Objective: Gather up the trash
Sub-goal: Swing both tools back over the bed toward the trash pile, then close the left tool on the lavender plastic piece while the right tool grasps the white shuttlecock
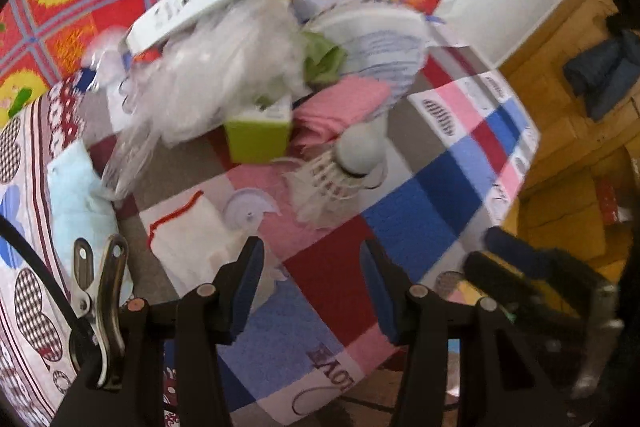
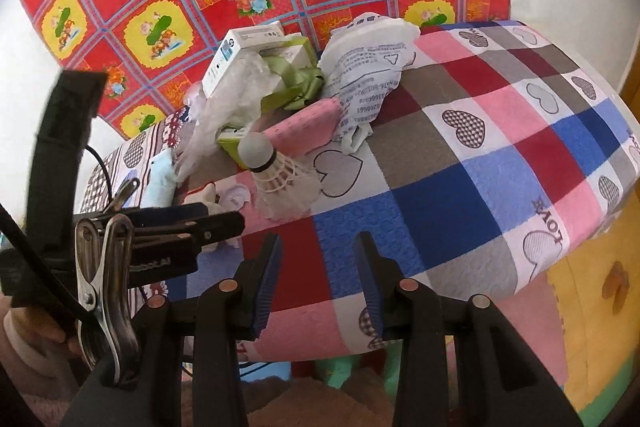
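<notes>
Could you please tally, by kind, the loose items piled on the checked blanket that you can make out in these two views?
Boxes: 2 – white box, green box
Shuttlecocks: 1 – shuttlecock
Printed white bags: 1 – printed bag
Clear plastic wraps: 1 – clear wrap
Green ribbons: 1 – ribbon
Pink cloths: 1 – pink cloth
Total: 7; smaller bits are too blurred to sort.

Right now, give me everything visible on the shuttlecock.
The shuttlecock has a rounded grey-white cork tip with a dark band below it and a white feather skirt on white stems. It lies tilted on the checked quilt, tip pointing up and back toward the lime-green box and pink cloth, skirt splayed toward the camera. The feathers look frayed. It seems to rest against the box. Neither hand-held gripper touches it.
</notes>
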Action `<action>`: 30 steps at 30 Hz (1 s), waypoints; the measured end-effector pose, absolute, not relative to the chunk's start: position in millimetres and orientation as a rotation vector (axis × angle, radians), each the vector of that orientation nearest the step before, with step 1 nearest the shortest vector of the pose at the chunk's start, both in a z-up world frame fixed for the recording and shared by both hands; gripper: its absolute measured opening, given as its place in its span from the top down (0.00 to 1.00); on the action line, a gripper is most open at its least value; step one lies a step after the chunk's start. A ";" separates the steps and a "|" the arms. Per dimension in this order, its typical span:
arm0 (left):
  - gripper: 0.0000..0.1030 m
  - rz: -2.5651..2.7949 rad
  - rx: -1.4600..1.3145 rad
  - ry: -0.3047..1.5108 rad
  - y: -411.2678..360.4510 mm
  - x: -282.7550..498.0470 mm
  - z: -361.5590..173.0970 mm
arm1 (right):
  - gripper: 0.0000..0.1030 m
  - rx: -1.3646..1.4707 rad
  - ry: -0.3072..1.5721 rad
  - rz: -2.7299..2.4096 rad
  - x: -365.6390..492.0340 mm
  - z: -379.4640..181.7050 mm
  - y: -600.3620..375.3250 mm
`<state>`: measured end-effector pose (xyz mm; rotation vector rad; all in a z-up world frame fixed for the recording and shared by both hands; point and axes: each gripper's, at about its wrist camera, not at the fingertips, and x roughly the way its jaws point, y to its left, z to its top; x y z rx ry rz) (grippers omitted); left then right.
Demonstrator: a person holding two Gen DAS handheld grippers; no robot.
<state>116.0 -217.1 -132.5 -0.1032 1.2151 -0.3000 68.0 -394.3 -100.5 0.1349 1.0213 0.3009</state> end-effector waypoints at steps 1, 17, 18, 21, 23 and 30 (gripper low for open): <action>0.49 -0.283 -0.101 1.223 -215.9 116.8 -135.8 | 0.62 0.134 1.023 0.306 69.8 -101.1 -395.7; 0.48 -0.089 0.051 1.211 -212.1 123.8 -149.1 | 0.62 0.134 1.056 0.416 97.7 -118.7 -402.7; 0.47 -0.101 0.035 1.208 -213.2 125.2 -149.0 | 0.62 0.137 1.058 0.420 99.0 -119.8 -403.3; 0.46 -0.111 0.024 1.213 -217.9 134.0 -154.8 | 0.62 0.142 1.064 0.429 102.5 -123.1 -405.7; 0.46 -0.090 0.046 1.222 -221.7 140.7 -161.2 | 0.62 0.144 1.067 0.435 104.0 -125.2 -408.0; 0.46 -0.061 0.130 1.212 -239.9 149.5 -172.9 | 0.62 0.166 1.083 0.441 110.5 -133.3 -416.4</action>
